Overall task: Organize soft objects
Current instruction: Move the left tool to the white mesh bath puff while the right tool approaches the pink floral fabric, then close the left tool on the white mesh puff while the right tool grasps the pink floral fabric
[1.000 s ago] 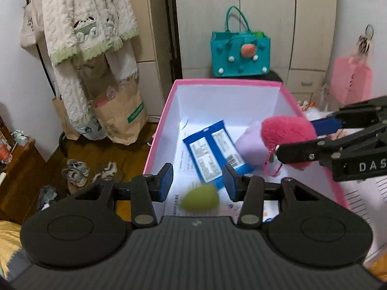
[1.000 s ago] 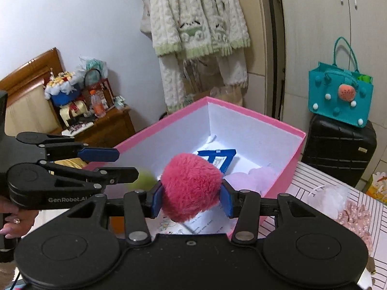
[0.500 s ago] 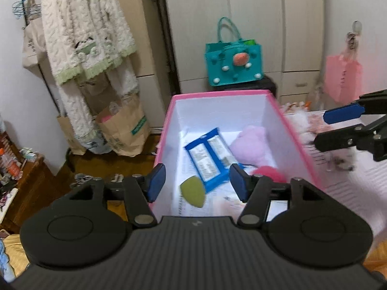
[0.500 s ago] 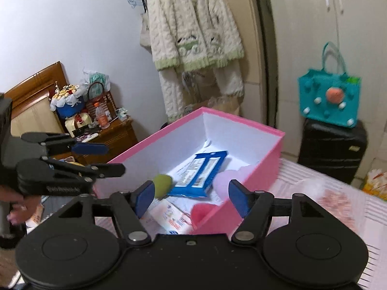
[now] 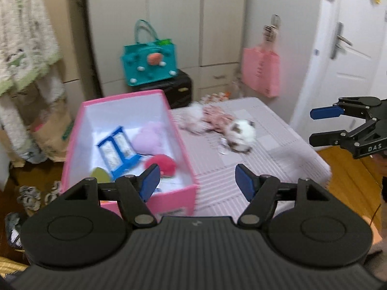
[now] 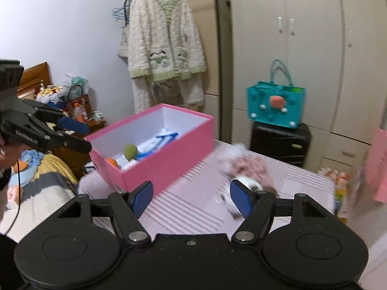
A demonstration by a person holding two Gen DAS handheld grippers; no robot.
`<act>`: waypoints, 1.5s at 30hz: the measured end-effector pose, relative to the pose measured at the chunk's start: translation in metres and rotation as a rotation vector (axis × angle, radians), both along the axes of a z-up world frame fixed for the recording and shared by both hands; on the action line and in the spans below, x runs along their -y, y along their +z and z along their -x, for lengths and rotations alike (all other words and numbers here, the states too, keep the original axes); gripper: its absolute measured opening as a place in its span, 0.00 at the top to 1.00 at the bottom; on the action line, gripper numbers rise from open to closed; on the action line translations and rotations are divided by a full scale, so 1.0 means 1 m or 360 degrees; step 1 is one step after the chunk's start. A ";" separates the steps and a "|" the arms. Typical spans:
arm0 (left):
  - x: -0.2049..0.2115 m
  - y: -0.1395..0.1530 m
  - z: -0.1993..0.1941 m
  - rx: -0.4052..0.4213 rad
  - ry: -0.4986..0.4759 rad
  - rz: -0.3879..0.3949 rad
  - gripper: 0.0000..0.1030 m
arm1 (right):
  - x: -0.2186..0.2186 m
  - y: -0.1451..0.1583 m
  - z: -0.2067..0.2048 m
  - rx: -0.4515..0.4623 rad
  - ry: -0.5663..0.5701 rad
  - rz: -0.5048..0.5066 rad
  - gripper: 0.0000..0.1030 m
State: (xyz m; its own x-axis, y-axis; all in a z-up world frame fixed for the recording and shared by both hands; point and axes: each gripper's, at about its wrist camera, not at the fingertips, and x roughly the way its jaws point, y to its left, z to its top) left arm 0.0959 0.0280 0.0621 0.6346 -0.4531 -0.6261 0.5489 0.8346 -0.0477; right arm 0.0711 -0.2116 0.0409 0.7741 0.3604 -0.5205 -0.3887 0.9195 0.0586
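A pink box [image 5: 186, 194] [image 6: 169, 162] stands on the pale lilac mat. It holds a red fluffy ball [image 5: 160, 163], a lilac plush [image 5: 147, 140], a green soft ball [image 5: 100, 174] [image 6: 130, 151] and a blue packet [image 5: 118, 148]. On the mat to its right lie a white-and-brown plush [image 5: 240, 134] [image 6: 249, 183] and a pink floral soft piece [image 5: 214, 118] [image 6: 249, 166]. My left gripper [image 5: 197, 181] is open and empty over the box's near right corner. My right gripper [image 6: 191, 198] is open and empty over the mat; it also shows at the right of the left wrist view [image 5: 324, 126].
The lilac mat [image 5: 273, 154] ends at a wooden floor on the right. Behind stand a black suitcase [image 6: 278, 145] with a teal bag [image 6: 275, 106], wardrobes, and hanging clothes [image 6: 164, 48]. A pink bag [image 5: 261, 72] hangs by the door. Shoes [image 5: 31, 195] lie left of the box.
The right gripper opened and dropped the red fluffy ball into the box, then drew back right. The green ball fell from the left gripper into the box. Both views swung right toward the mat.
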 end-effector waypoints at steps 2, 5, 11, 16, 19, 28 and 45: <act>0.013 -0.004 0.005 -0.0013 -0.0039 -0.0007 0.33 | 0.009 -0.004 0.014 0.0017 -0.0027 0.0032 0.27; 0.033 -0.010 0.007 -0.0033 -0.0096 -0.0021 0.33 | 0.023 -0.010 0.029 0.0041 -0.0061 0.0053 0.24; 0.069 -0.027 0.001 -0.0050 -0.0133 0.0012 0.33 | 0.046 -0.026 0.032 0.0016 -0.0089 -0.0021 0.24; 0.092 -0.043 -0.013 0.0013 -0.0035 -0.0024 0.33 | 0.068 -0.049 0.013 -0.0086 -0.0124 -0.0150 0.23; 0.106 -0.052 -0.023 0.0104 0.0011 -0.0141 0.33 | 0.083 -0.062 -0.002 -0.0147 -0.0145 -0.0236 0.23; 0.141 -0.061 -0.060 0.0278 0.0206 -0.0150 0.33 | 0.115 -0.080 -0.077 -0.0276 -0.0149 -0.0517 0.23; 0.185 -0.096 -0.190 0.0009 0.0630 0.0012 0.43 | 0.091 -0.097 -0.226 -0.0334 -0.0011 -0.0294 0.23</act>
State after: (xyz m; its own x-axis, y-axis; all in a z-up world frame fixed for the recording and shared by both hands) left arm 0.2863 -0.1571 -0.0341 0.7645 -0.1770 -0.6198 0.1848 0.9814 -0.0523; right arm 0.2975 -0.3023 -0.0557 0.6589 0.4594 -0.5957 -0.3442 0.8882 0.3043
